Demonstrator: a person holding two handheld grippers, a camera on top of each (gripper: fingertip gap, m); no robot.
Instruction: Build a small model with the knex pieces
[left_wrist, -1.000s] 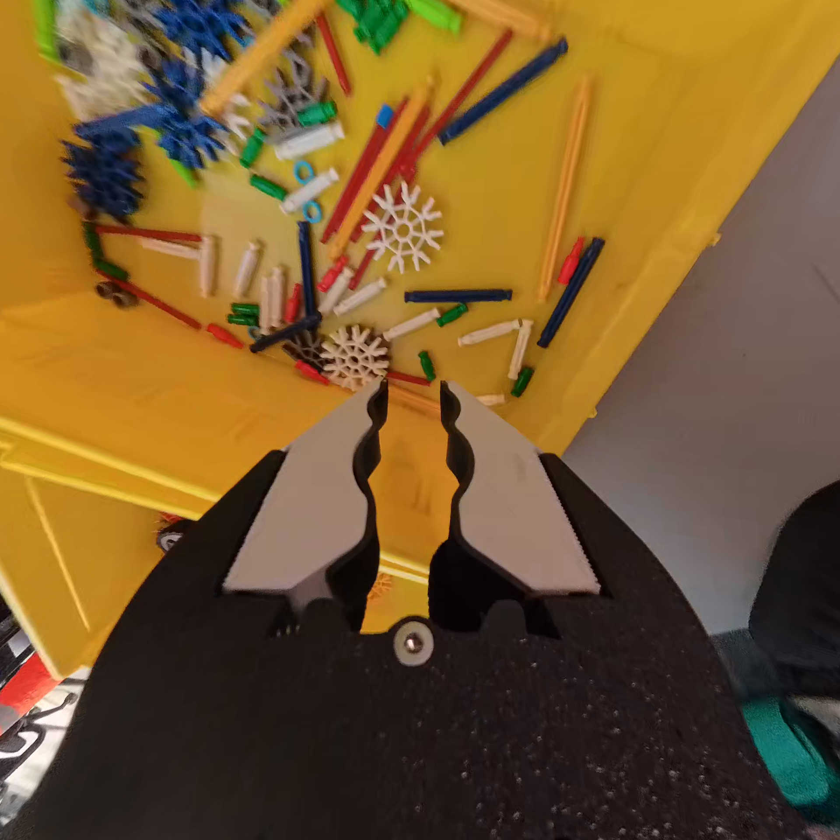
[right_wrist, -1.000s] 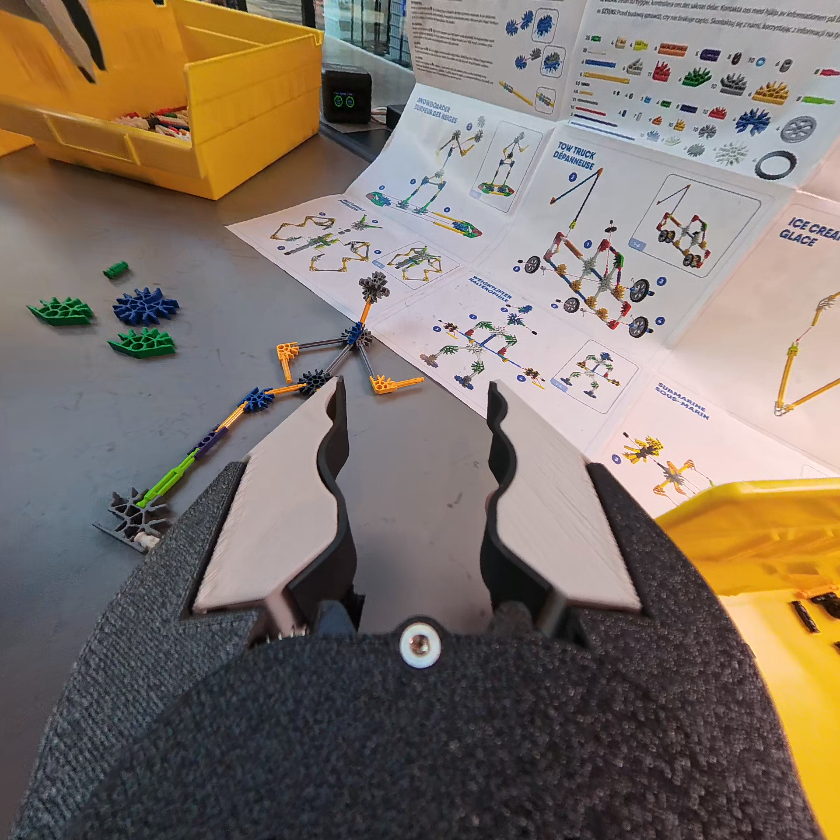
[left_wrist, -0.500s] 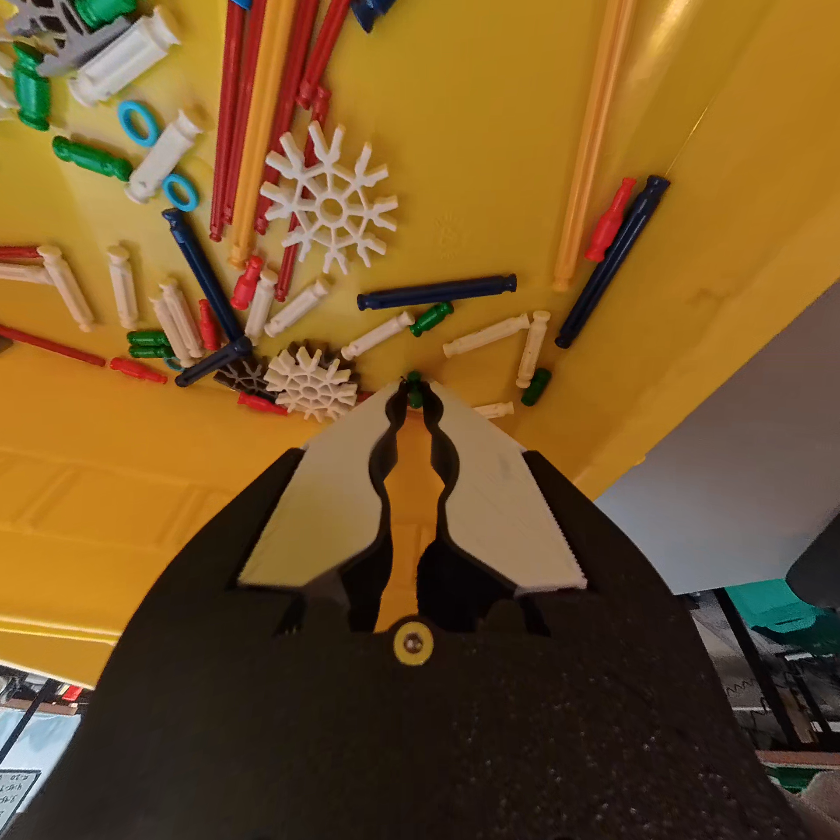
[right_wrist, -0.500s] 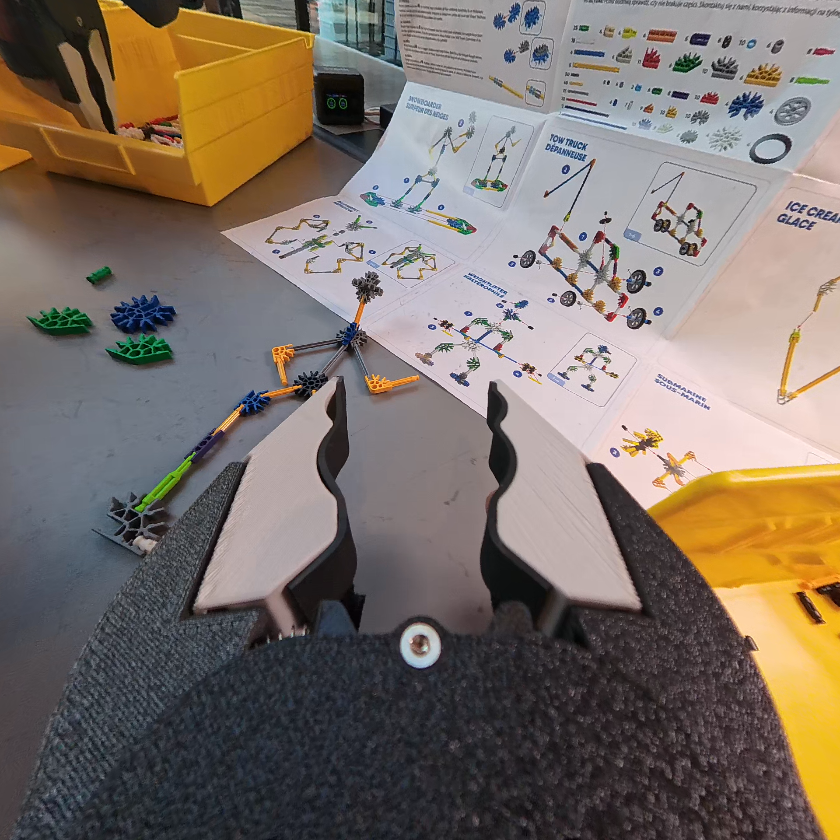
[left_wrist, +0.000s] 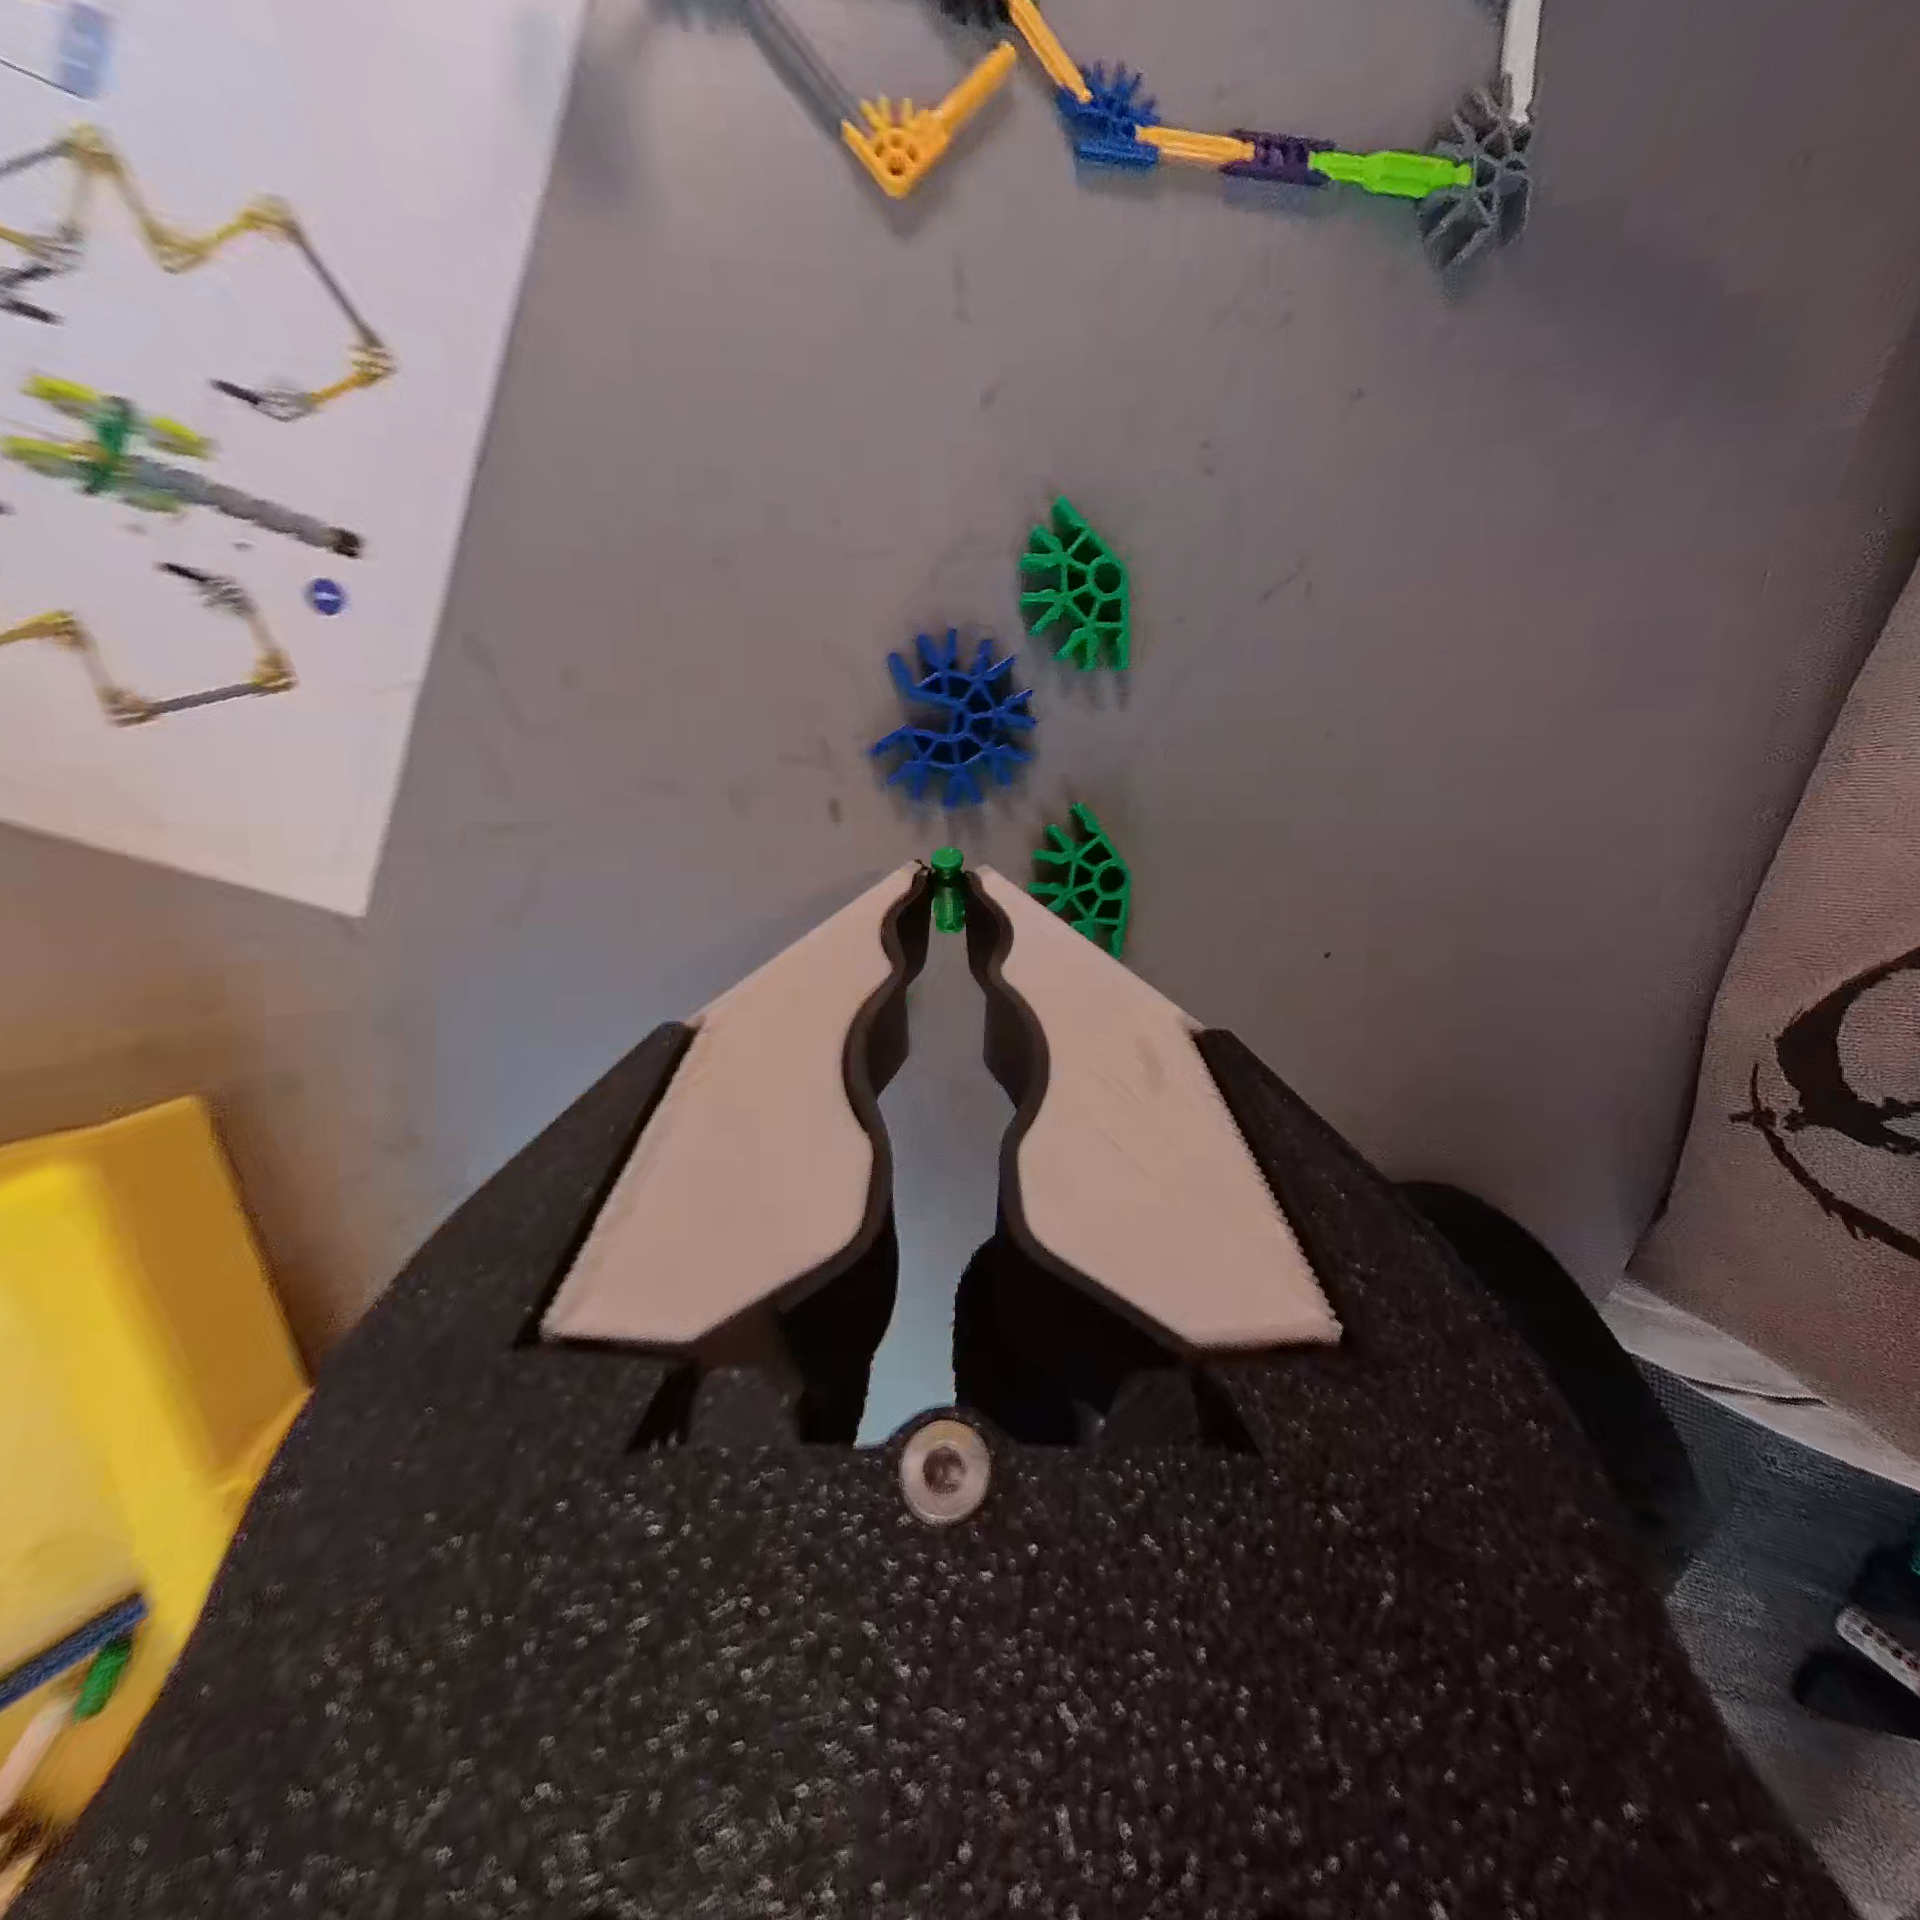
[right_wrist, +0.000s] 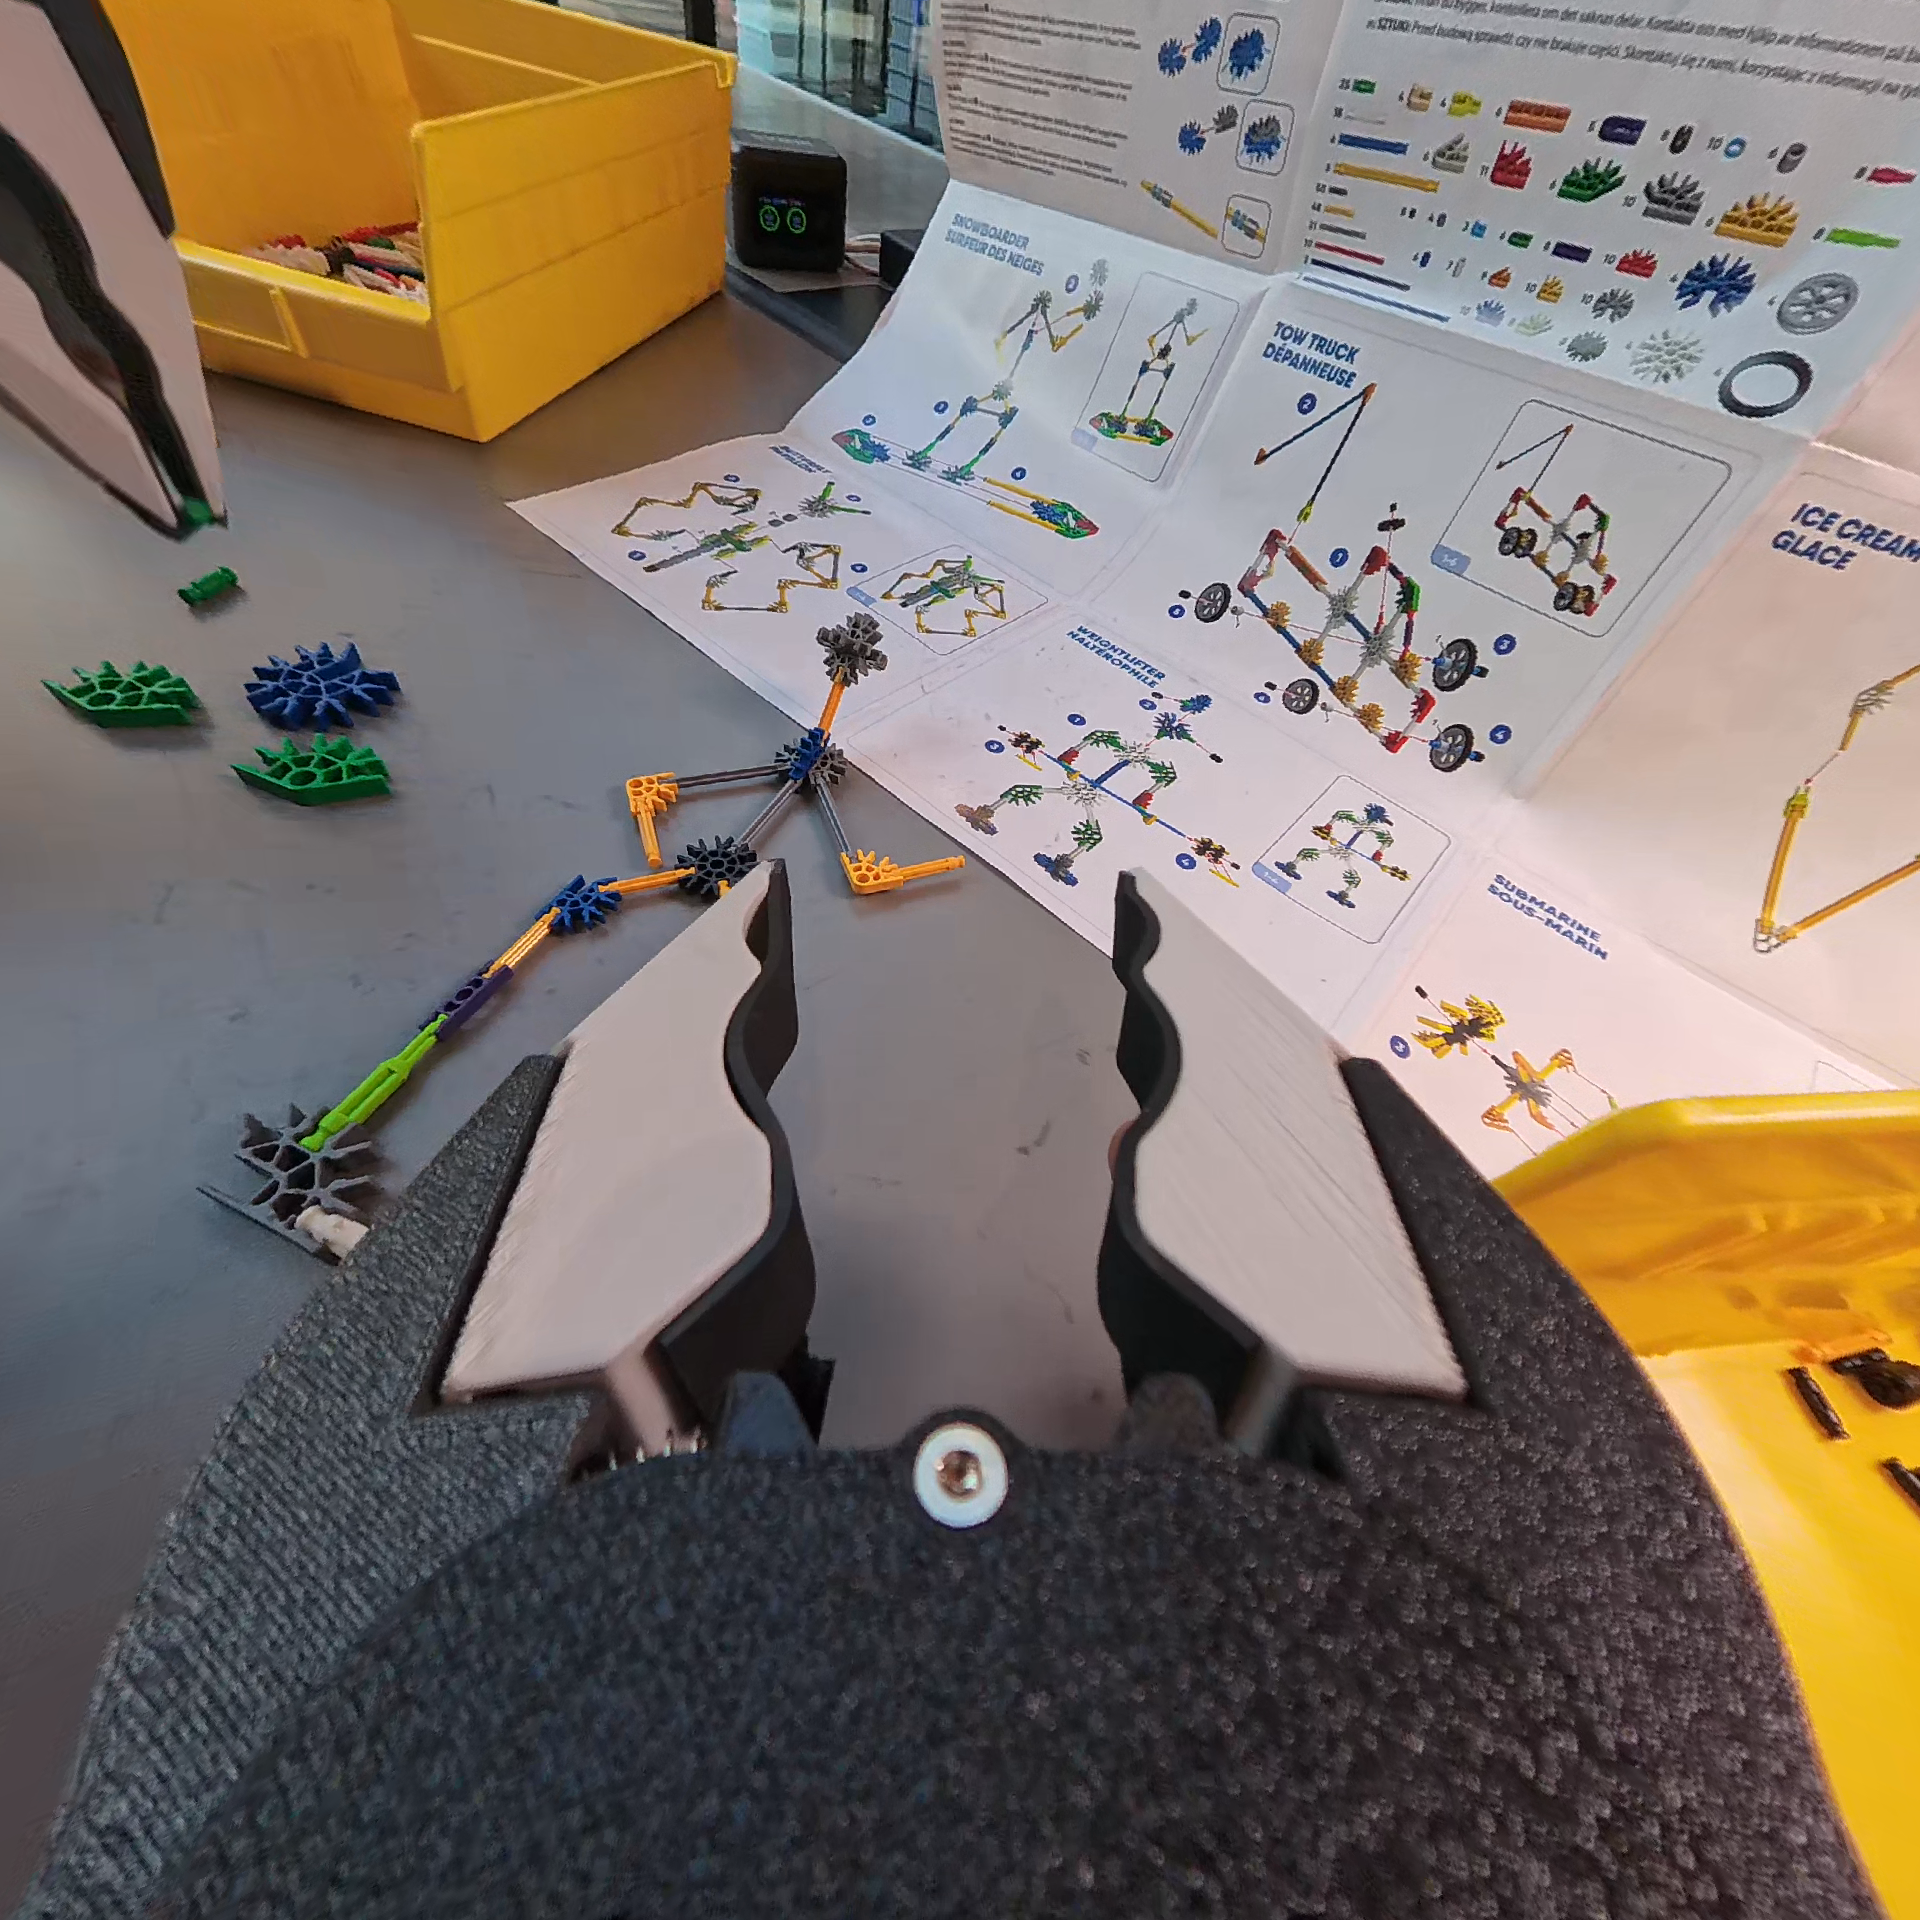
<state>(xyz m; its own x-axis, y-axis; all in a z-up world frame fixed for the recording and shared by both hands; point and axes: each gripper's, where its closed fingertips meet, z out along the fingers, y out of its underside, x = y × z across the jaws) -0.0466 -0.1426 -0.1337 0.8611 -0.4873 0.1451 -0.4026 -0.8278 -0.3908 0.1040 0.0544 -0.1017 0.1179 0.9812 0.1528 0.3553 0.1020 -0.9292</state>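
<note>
Left wrist view: a short green rod (left_wrist: 945, 896), small and round-ended, pinched at the very tips of the left tongs (left_wrist: 945, 904), nearly closed around it, above the grey table (left_wrist: 1351, 468). Just beyond the tips, a blue snowflake connector (left_wrist: 956, 719) flat on the table, between two green fan-shaped connectors (left_wrist: 1081, 584), the nearer one (left_wrist: 1086, 878) just beside the right finger. Farther off, a half-built chain of rods and connectors (left_wrist: 1278, 156). Right wrist view: right tongs (right_wrist: 951, 904) wide open, holding nothing, hovering over bare table near the same chain and a printed instruction sheet (right_wrist: 1299, 520). Another short green rod (right_wrist: 208, 585) loose on the table, near a yellow bin (right_wrist: 520, 208).
</note>
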